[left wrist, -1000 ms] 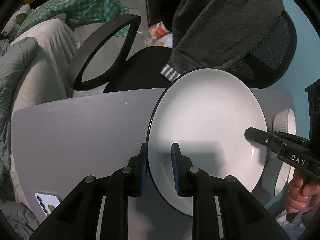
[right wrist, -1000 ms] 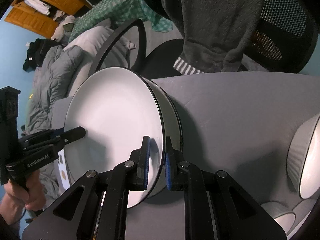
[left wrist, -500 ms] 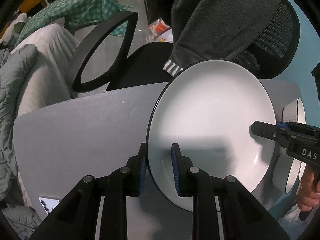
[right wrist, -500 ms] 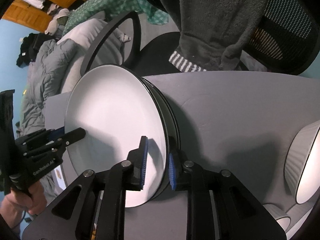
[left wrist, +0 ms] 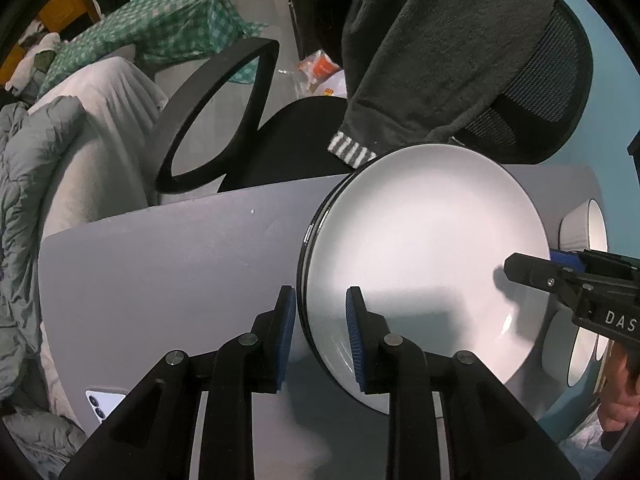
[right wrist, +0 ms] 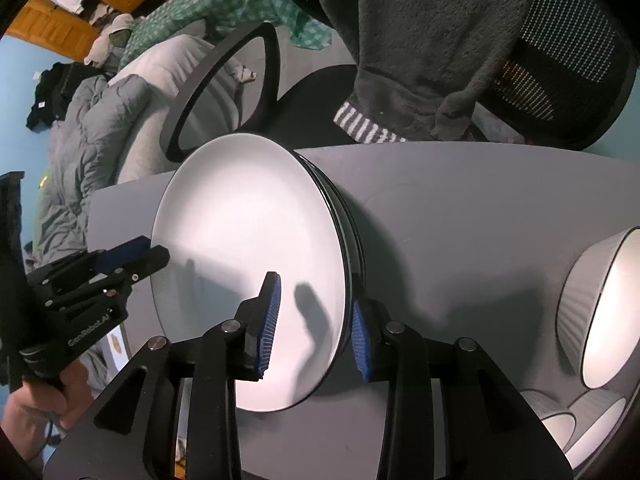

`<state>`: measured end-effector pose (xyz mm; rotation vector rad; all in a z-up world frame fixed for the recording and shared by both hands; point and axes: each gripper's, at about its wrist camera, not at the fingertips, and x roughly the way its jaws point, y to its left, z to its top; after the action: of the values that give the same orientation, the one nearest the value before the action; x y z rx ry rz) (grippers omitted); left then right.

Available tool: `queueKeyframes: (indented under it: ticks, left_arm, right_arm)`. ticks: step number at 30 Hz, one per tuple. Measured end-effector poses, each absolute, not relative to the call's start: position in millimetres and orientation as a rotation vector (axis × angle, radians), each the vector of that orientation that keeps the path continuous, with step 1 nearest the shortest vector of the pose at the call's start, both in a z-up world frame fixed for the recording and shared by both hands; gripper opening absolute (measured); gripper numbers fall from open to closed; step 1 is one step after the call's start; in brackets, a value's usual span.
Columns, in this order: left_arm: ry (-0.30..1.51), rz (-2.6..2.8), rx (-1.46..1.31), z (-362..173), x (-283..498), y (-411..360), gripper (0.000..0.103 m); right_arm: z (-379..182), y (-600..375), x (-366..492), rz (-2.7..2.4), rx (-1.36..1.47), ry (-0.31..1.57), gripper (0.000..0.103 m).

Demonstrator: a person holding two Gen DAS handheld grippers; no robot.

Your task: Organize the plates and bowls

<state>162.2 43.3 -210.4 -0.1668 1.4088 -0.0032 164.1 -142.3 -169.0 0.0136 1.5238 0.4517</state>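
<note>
Both claws are letting go now. The left gripper [left wrist: 320, 328] is easing its jaws apart, the rim of the white plate [left wrist: 424, 264] between its blue pads with a gap on each side. Opposite, the right gripper [right wrist: 314, 320] is opening too, pads clear of the rim. The plate sits on a plate stack [right wrist: 352, 240] mid-table [right wrist: 480, 220], and ribbed bowls [right wrist: 596, 312] wait at the table's right edge.

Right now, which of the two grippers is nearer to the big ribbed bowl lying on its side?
Right. The right gripper straddles the plate stack's rim on the side facing the ribbed bowl, jaws opening. The left gripper straddles the opposite rim, the whole plate between.
</note>
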Motion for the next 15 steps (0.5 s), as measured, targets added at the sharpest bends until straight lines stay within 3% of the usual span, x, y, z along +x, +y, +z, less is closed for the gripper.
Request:
queueKeyframes:
  ticks: [3, 5, 10, 15]
  left_arm:
    - [1.404, -0.004, -0.168, -207.7, 158.8, 41.6, 0.027]
    - [1.394, 0.007, -0.159, -204.8, 156.6, 41.1, 0.032]
    - [1.358, 0.018, -0.152, -187.9, 145.9, 38.5, 0.035]
    - [1.295, 0.040, -0.139, -160.8, 130.9, 32.6, 0.046]
  right_arm:
    - [-165.6, -143.2, 163.6, 0.440, 0.009, 1.516, 0.034]
    - [-162.9, -144.3, 163.4, 0.426, -0.008, 1.504, 0.040]
    - [-145.6, -144.1, 158.9, 0.440, -0.021, 1.459, 0.040]
    - [-116.0, -135.7, 147.0, 0.414, -0.153, 1.364, 0.041]
